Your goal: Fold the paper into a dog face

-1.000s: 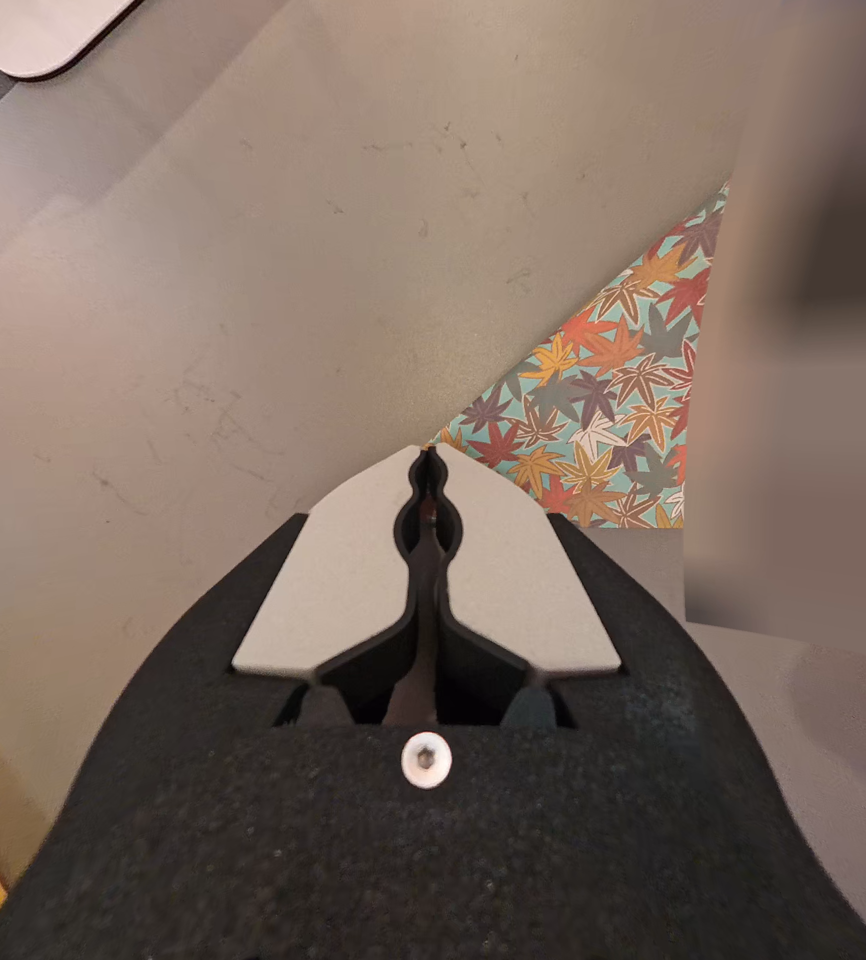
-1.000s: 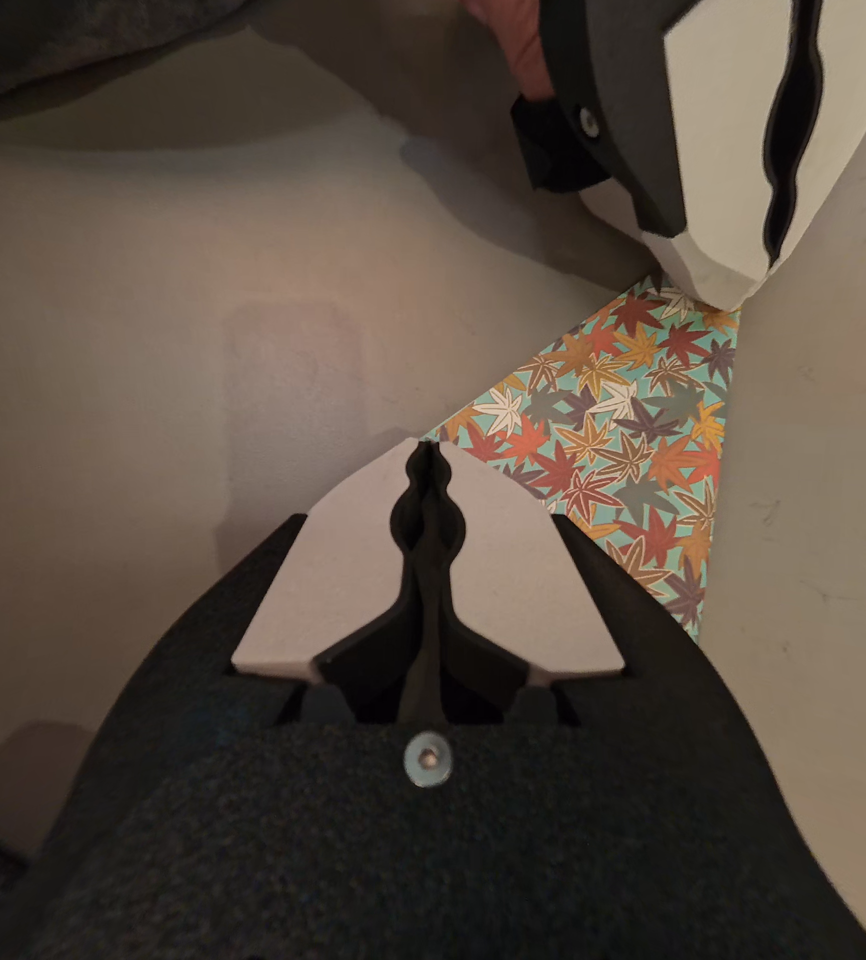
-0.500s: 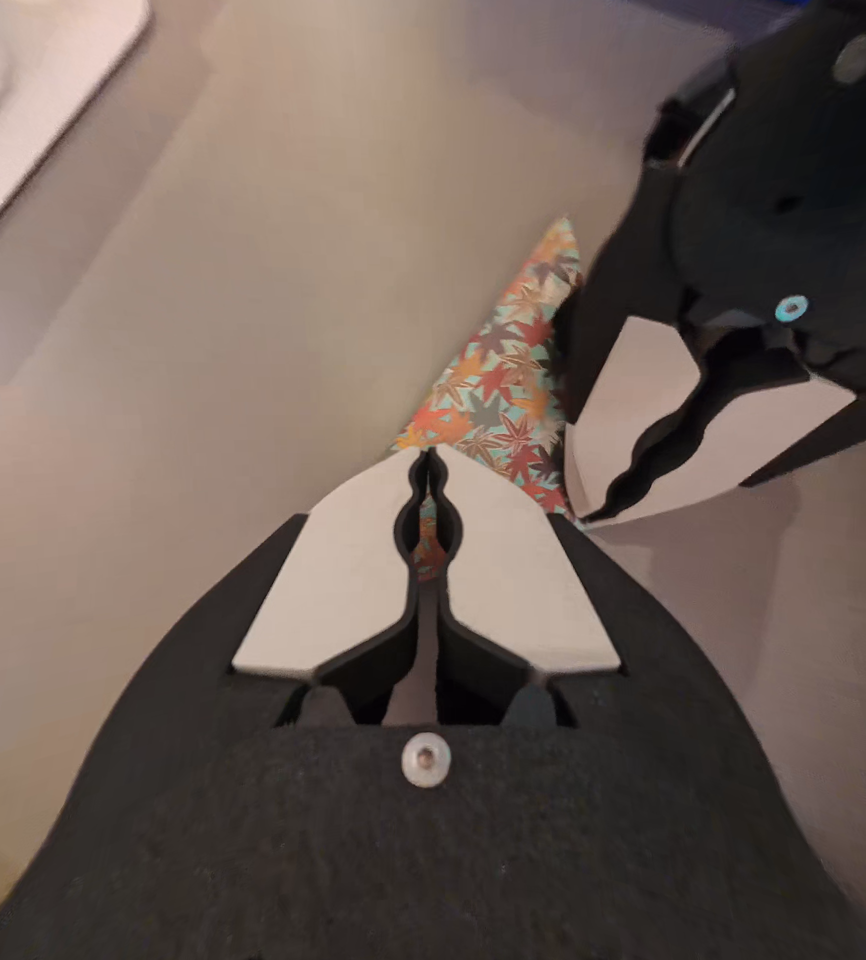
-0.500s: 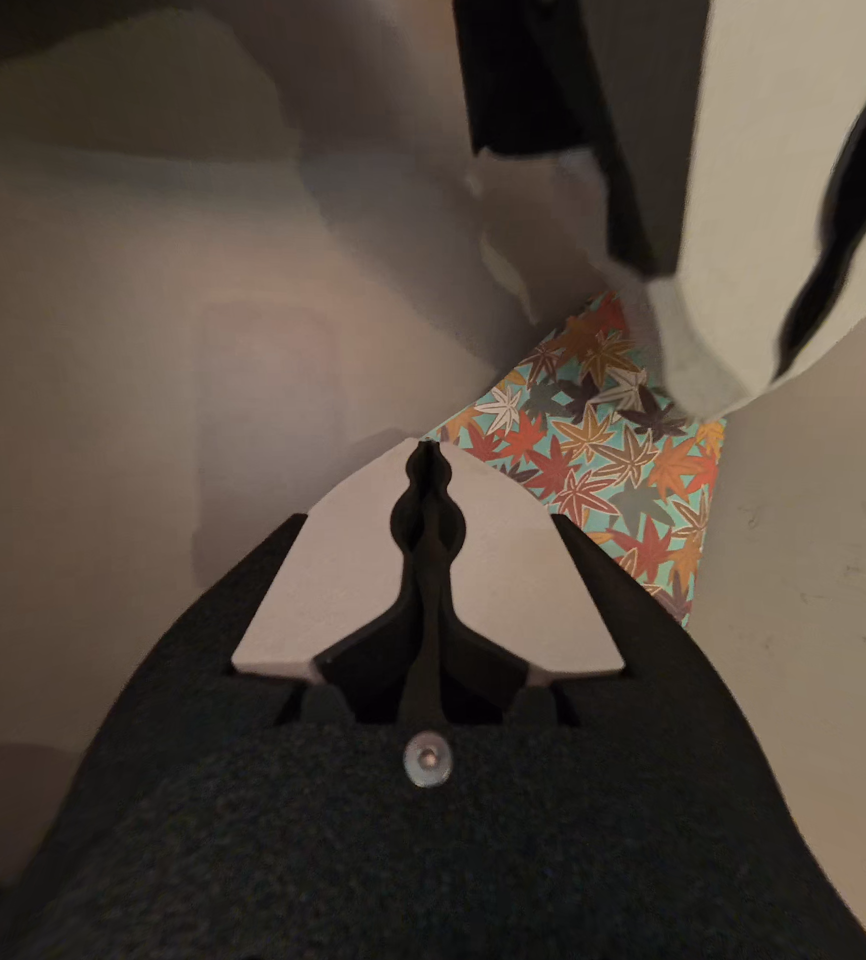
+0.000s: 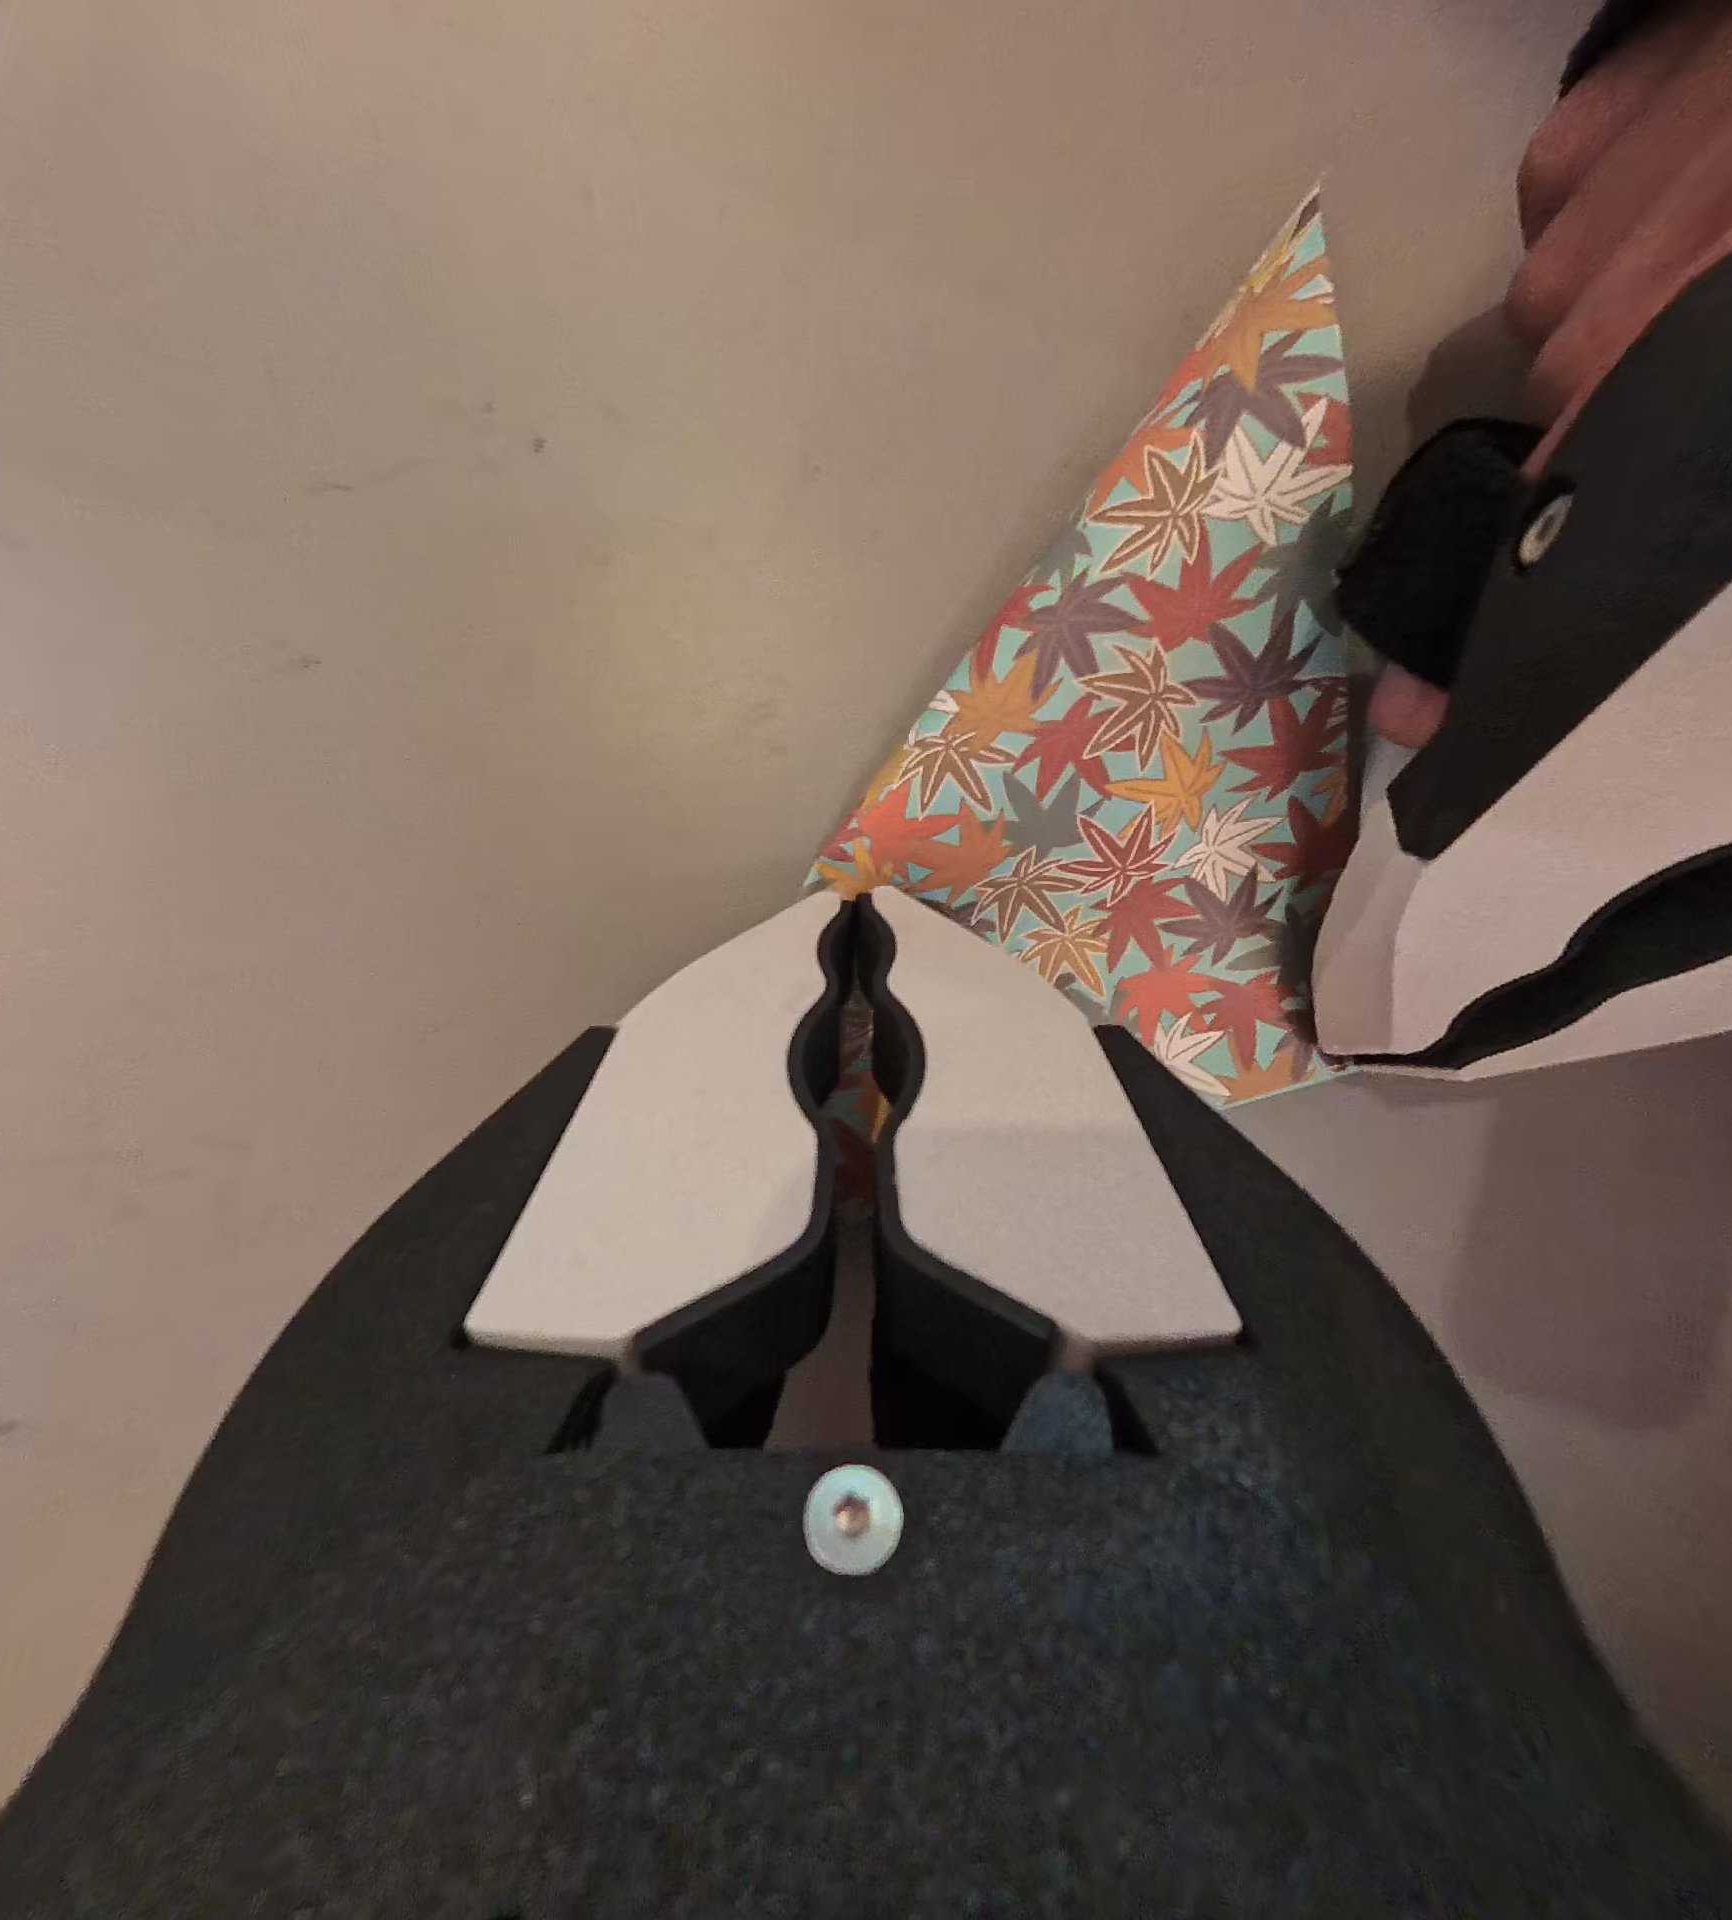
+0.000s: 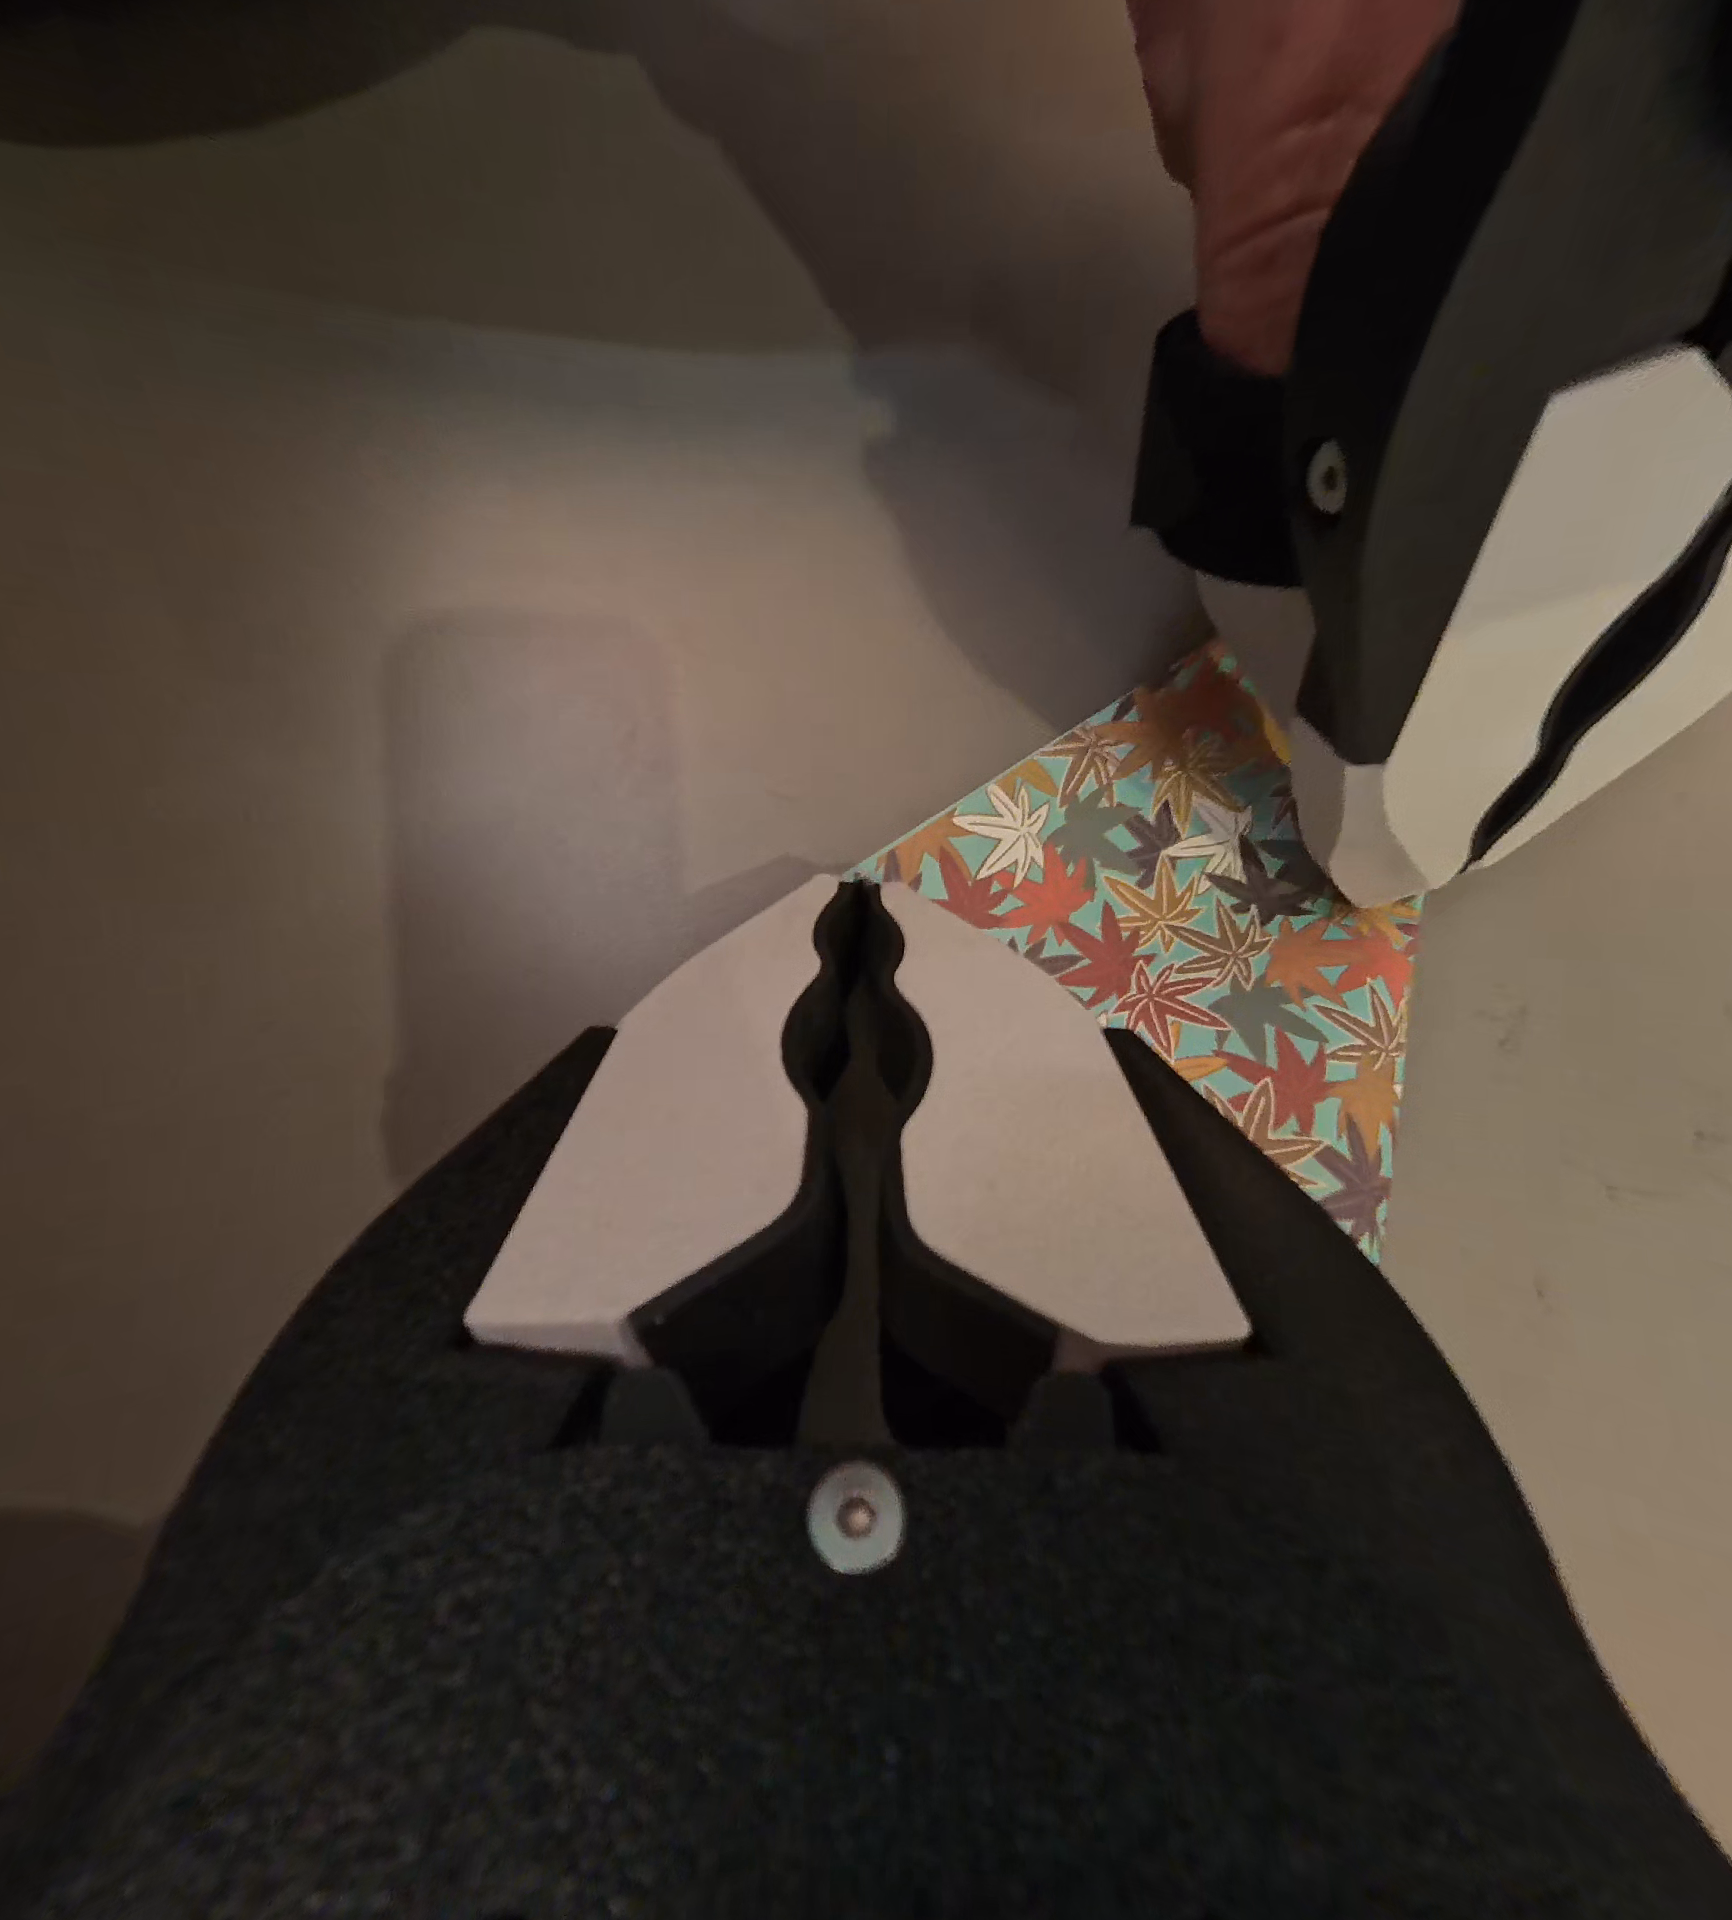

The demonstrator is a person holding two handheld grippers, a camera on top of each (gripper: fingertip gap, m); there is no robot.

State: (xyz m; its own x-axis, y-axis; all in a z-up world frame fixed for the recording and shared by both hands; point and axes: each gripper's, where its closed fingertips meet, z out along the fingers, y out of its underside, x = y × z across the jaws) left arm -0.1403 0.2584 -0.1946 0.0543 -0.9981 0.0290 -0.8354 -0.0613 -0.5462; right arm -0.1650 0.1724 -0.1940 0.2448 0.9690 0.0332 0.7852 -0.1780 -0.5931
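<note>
Paper (image 5: 1142,790): teal ground, covered in maple-leaf print; leaves red, orange, mustard, brown, grey-purple, white, each outlined pale. Same print seen in right wrist view (image 6: 1184,935). Left gripper (image 5: 857,906): body matte black, speckled; fingers (image 5: 696,1143) pale grey-white, inner lining black; screw silver. Right gripper (image 6: 857,885): same black and pale grey-white. Table (image 5: 374,520): plain beige-grey, faint dark scuffs.

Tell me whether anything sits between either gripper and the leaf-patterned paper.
Nothing visible does. The left gripper is shut on a corner of the leaf-patterned paper, and the right gripper is closed right at another corner. Only bare beige tabletop surrounds it.
</note>
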